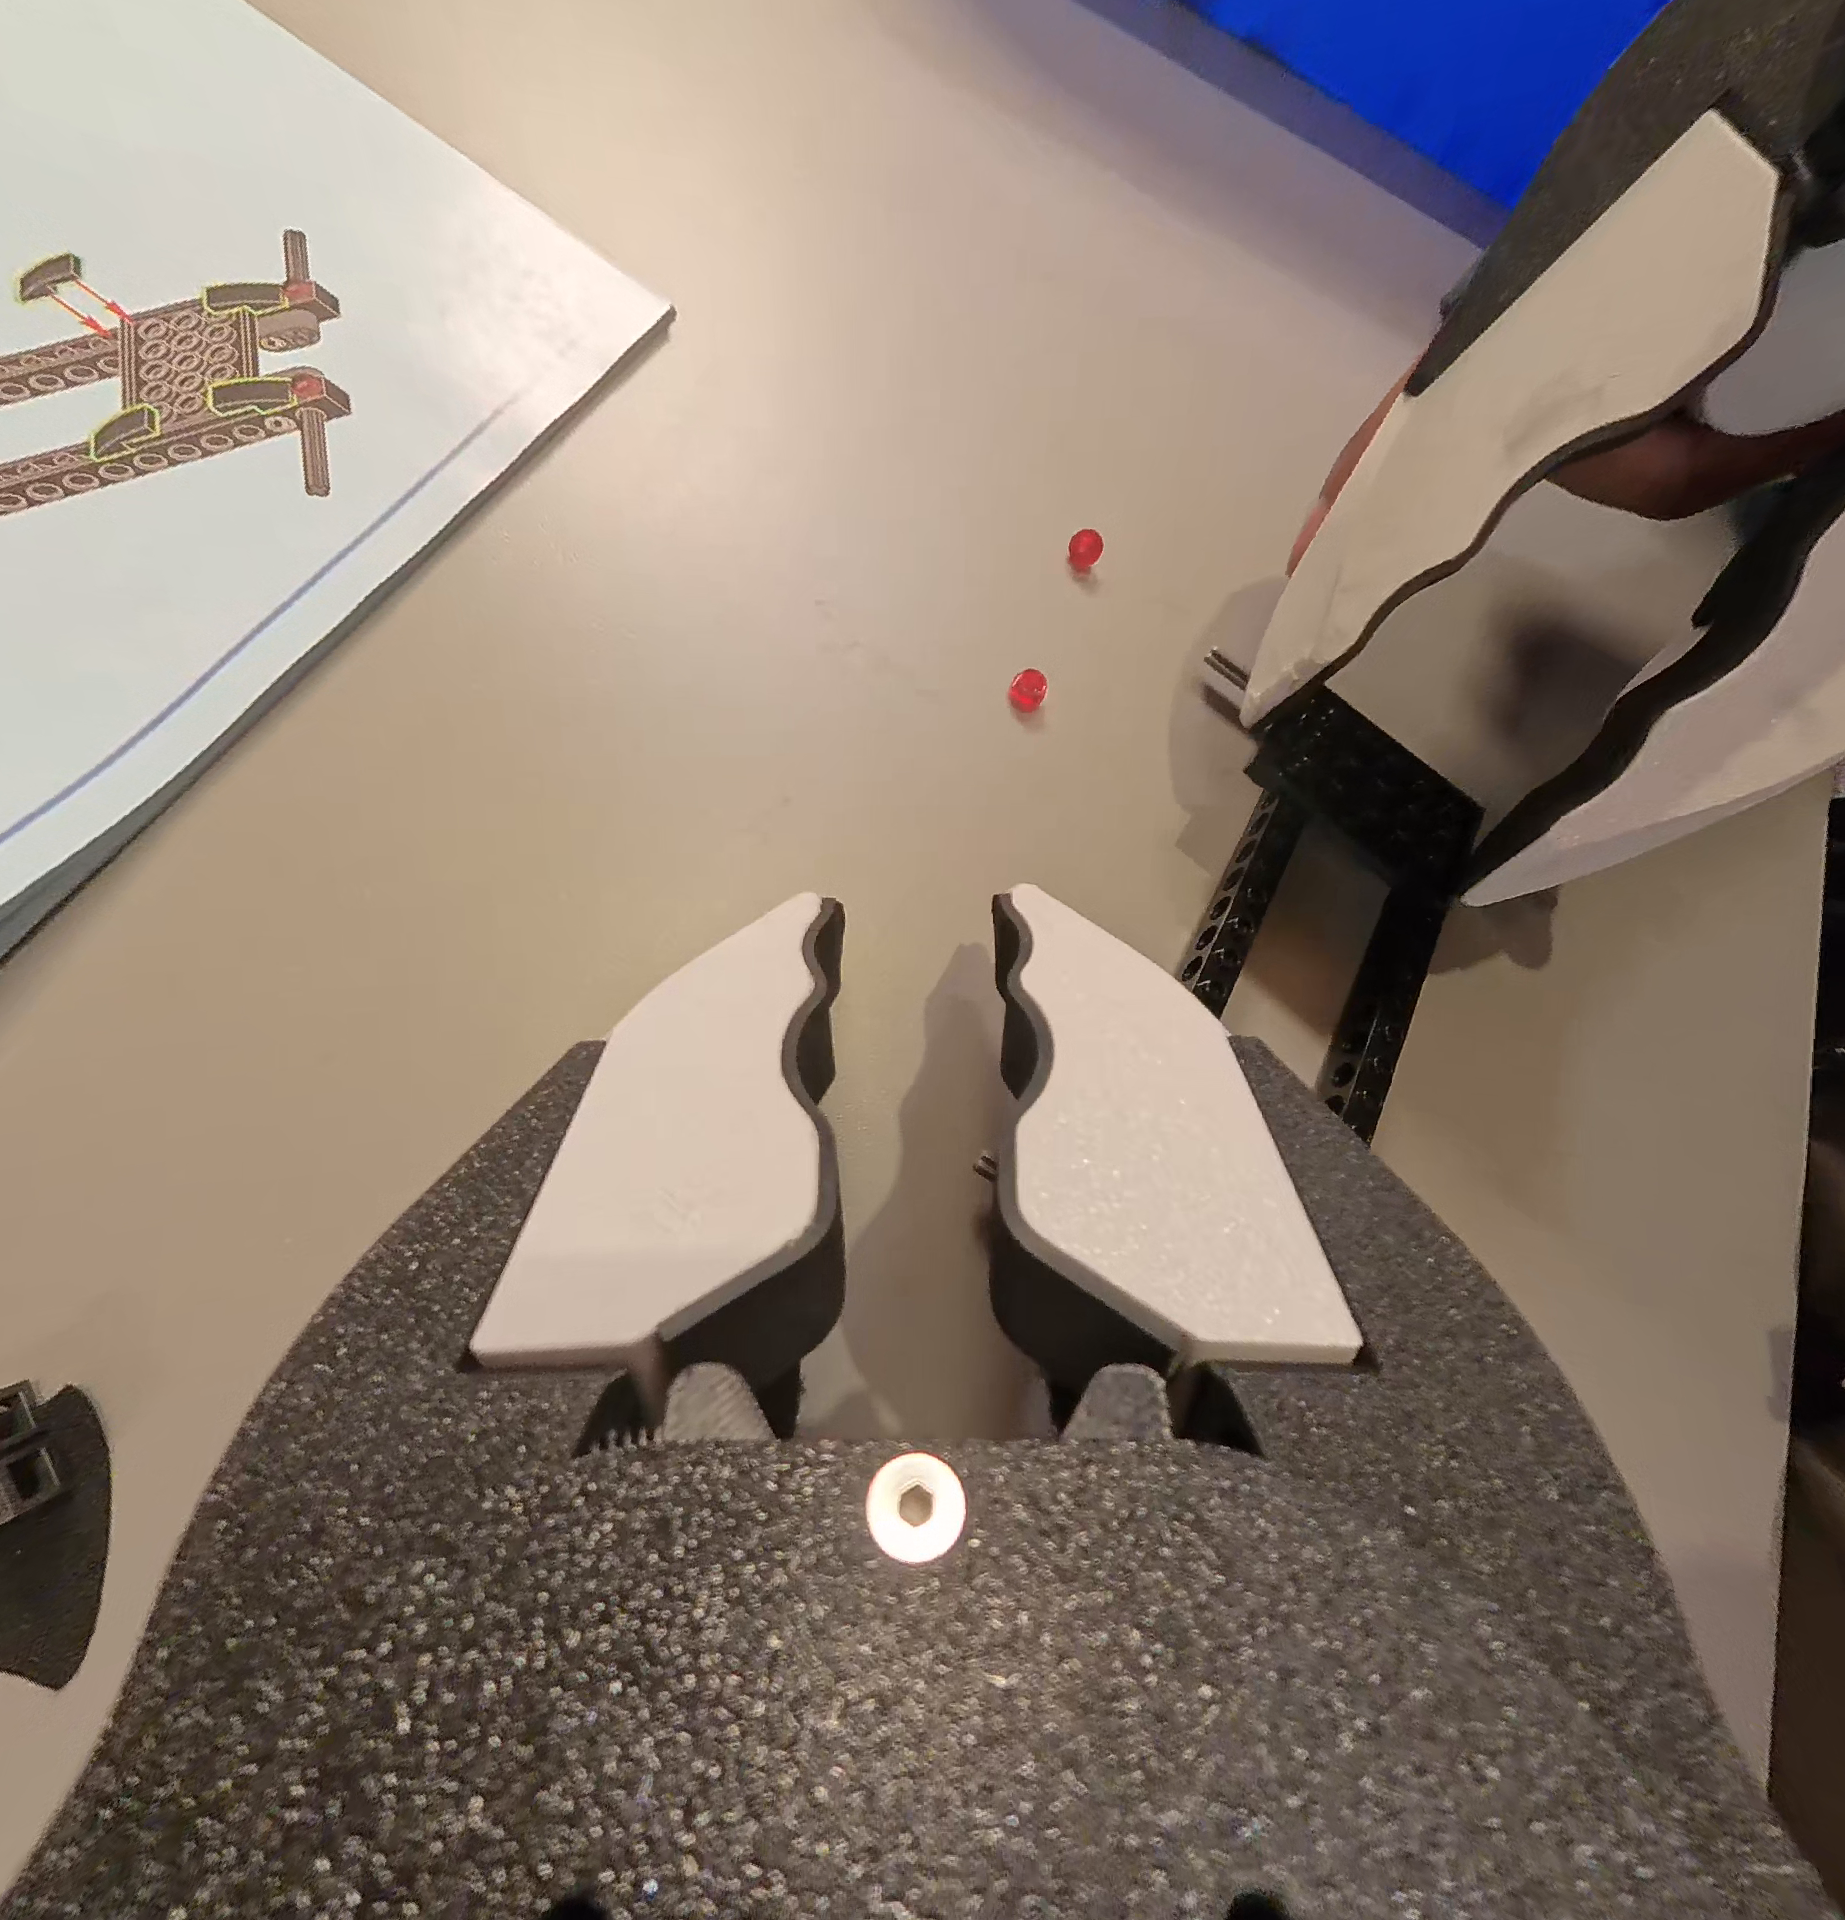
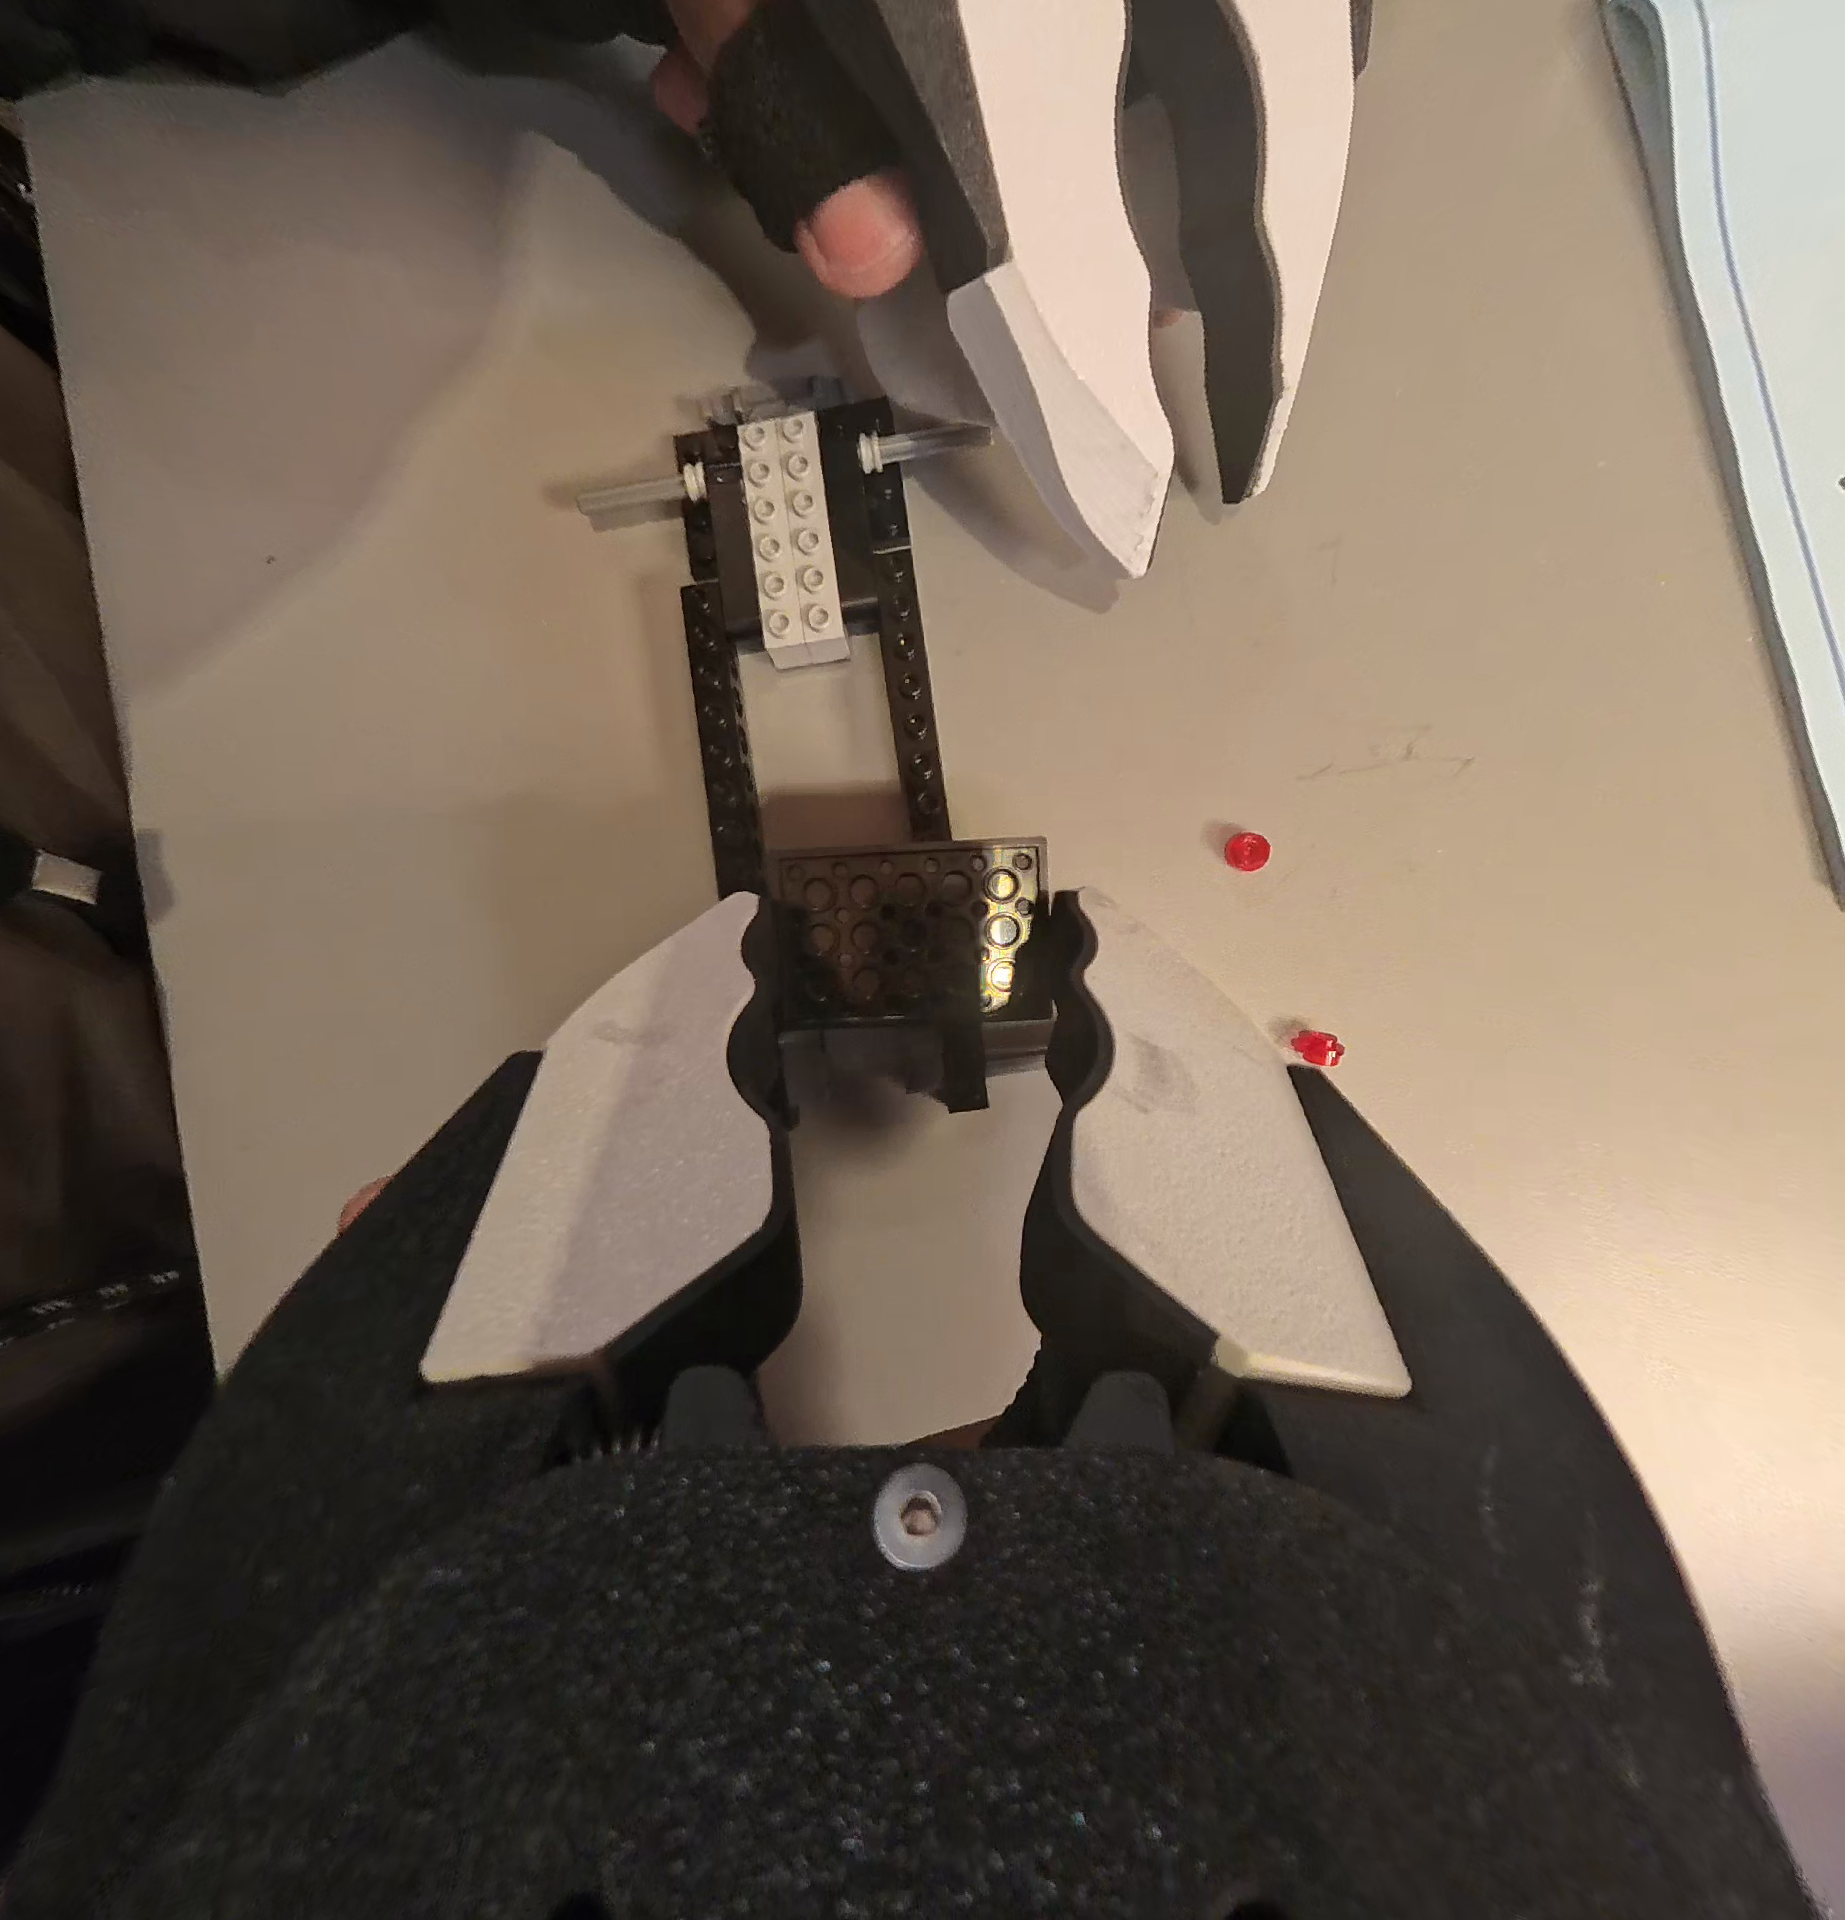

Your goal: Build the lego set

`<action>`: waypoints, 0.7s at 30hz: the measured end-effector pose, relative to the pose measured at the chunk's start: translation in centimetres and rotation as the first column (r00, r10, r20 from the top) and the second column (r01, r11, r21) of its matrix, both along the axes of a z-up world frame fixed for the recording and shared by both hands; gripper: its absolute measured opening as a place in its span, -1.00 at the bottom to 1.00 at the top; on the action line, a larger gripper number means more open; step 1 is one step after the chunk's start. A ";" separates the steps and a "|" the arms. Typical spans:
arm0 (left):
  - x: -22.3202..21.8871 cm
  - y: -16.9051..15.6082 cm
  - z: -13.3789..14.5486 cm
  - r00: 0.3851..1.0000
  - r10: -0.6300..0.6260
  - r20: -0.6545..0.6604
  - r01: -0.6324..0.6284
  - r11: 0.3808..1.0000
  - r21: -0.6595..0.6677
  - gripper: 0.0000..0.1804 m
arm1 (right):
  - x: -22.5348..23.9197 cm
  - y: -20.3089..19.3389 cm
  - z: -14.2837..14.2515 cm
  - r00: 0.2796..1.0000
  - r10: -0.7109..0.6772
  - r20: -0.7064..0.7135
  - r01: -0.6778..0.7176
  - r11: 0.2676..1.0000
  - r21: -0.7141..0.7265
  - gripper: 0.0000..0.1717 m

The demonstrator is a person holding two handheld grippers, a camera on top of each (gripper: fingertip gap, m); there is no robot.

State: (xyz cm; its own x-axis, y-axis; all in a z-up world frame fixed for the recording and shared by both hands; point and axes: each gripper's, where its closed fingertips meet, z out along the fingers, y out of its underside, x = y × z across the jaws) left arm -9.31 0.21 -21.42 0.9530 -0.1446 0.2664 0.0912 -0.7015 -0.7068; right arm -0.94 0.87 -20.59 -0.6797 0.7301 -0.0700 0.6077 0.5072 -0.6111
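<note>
The right gripper point(image 2: 913, 961) has its 2 pads pressed against the sides of the black plate point(image 2: 902, 940) at the near end of a brick assembly point(image 2: 814, 644) lying on the beige table point(image 2: 1313, 1247); from that plate 2 black holed beams point(image 2: 726, 717) run away to a far end carrying 2 light grey studded bricks point(image 2: 793, 530) side by side and 1 grey axle point(image 2: 923, 447) set crosswise. To the right of the plate lie 2 small red round pieces point(image 2: 1247, 849), apart from each other and from the assembly. The left gripper point(image 1: 918, 920) hovers over bare table beside the beams, its jaws narrowly parted with nothing between them; those red pieces point(image 1: 1027, 689) lie ahead of it. Farthest off lies 1 printed instruction sheet point(image 1: 274, 416); at the left edge sits 1 small dark grey piece point(image 1: 4, 1455).
</note>
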 end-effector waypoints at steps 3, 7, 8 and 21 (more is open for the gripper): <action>0.0 0.1 0.4 1.000 -0.017 -0.026 0.017 0.999 0.027 -0.68 | -0.3 0.3 0.1 1.000 -0.026 0.010 0.026 1.000 0.000 -0.42; 0.2 0.1 1.4 0.993 -0.066 -0.099 0.075 0.993 0.090 -0.68 | -1.0 1.2 0.3 0.999 -0.047 -0.009 0.047 0.998 0.045 -0.42; 0.5 0.1 1.8 0.994 -0.073 -0.078 0.080 0.992 0.101 -0.68 | -1.2 1.4 0.4 0.999 -0.049 -0.018 0.050 0.997 0.060 -0.42; 5.0 1.4 3.7 0.937 -0.067 0.343 0.055 0.997 0.046 -0.70 | -2.6 0.9 2.3 0.977 -0.012 -0.211 0.041 0.991 0.131 -0.42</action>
